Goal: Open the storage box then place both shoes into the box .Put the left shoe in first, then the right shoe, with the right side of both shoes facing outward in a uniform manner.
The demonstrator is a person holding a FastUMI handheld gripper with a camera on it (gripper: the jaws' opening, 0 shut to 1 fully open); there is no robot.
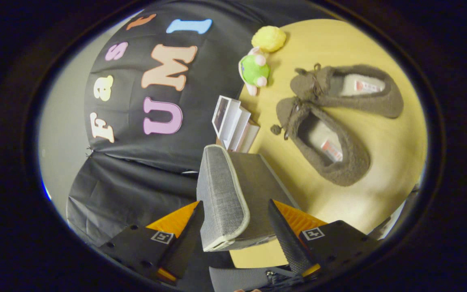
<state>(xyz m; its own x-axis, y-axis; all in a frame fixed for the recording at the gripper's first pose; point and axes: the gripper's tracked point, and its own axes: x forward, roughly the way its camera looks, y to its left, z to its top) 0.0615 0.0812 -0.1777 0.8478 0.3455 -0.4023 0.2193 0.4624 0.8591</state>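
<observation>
Your claw [235,227] is spread around the grey storage box [233,194] lid edge, fingers apparently not pressing. Both shoes [330,121] lie beyond on the tabletop [379,162], toes toward the booth wall.

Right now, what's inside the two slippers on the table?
Each grey slipper shows a pale insole with a small label; the toe ends are covered. The gripper straddles the storage box lid.

Grey storage box [233,194], two grey shoes [326,142] beyond
</observation>
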